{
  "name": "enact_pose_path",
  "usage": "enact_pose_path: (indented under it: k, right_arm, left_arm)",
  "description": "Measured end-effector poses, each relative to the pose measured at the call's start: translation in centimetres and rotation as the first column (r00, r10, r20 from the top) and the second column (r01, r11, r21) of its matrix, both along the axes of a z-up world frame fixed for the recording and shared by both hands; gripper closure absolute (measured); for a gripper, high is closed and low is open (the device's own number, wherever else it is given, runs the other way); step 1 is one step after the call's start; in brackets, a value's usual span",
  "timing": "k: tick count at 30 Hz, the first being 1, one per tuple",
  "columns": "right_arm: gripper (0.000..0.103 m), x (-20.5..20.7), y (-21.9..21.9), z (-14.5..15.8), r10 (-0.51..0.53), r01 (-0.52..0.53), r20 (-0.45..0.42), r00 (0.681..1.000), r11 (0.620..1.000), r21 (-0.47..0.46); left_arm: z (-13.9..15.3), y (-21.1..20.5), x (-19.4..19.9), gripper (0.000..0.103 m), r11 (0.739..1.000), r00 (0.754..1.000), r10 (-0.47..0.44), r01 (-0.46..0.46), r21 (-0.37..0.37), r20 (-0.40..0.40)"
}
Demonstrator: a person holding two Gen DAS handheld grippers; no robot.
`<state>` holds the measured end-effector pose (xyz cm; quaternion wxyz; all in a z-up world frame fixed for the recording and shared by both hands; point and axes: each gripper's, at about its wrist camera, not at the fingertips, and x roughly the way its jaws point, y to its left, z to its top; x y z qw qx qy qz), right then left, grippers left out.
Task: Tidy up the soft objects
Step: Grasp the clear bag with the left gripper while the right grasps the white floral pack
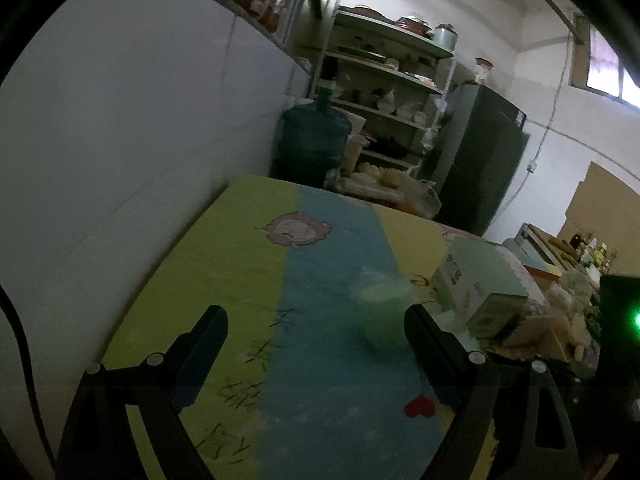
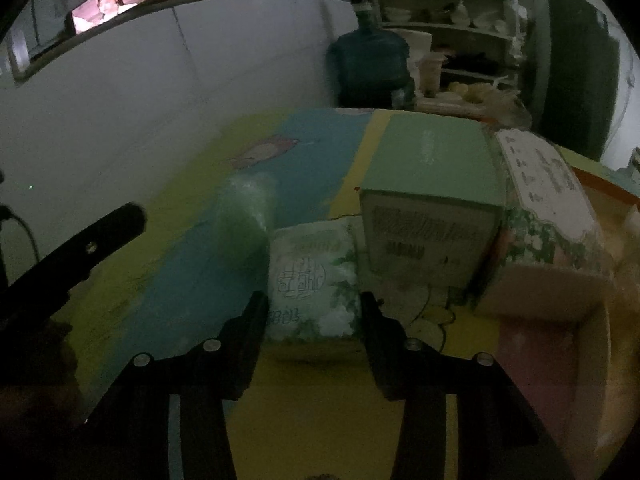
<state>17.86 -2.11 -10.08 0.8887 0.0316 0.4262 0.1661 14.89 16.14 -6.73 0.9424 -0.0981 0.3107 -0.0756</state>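
Observation:
In the right wrist view a soft tissue pack (image 2: 310, 276), white with green leaf print, lies on the striped tablecloth (image 2: 168, 264). My right gripper (image 2: 312, 300) is shut on it, one finger against each side. Behind the pack stand a green box (image 2: 432, 168) and a floral tissue package (image 2: 548, 208). A pale green roll in clear wrap (image 2: 248, 208) lies to the left. In the left wrist view my left gripper (image 1: 316, 312) is open over the blue stripe with nothing between its fingers. The same roll (image 1: 382, 312) sits just inside its right finger (image 1: 424, 332).
A grey wall (image 1: 120, 140) runs along the table's left edge. Beyond the far edge stand a large water jug (image 1: 314, 136), a cluttered shelf (image 1: 392, 80) and a dark fridge (image 1: 480, 152). The green box (image 1: 476, 272) and other packages crowd the table's right side.

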Motion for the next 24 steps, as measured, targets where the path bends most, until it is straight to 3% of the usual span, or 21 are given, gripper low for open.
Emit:
enact_pose_path:
  k: [7, 9, 13, 24]
  right_arm:
    - [0.056, -2.3, -1.6, 0.3, -0.018, 0.018, 0.003, 1.0, 1.0, 0.02]
    - [0.056, -2.8, -2.2, 0.4, -0.029, 0.029, 0.003, 1.0, 0.999, 0.026]
    - [0.056, -3.2, -3.4, 0.5, -0.048, 0.047, 0.004, 0.999, 0.998, 0.042]
    - [0.056, -2.8, -4.2, 0.1, -0.021, 0.021, -0.005, 1.0, 0.997, 0.076]
  left_arm:
    - [0.2, -1.8, 2.7, 0.013, 0.992, 0.992, -0.124, 0.123, -0.025, -0.039]
    - [-0.2, -2.7, 3.7, 0.013, 0.991, 0.988, -0.136, 0.136, 0.001, -0.069]
    - [-1.3, -3.4, 4.9, 0.017, 0.993, 0.985, -0.116, 0.119, 0.021, -0.128]
    - [-3.3, -2.0, 4.4, 0.017, 0.999, 0.984, -0.011, 0.018, 0.034, -0.18]
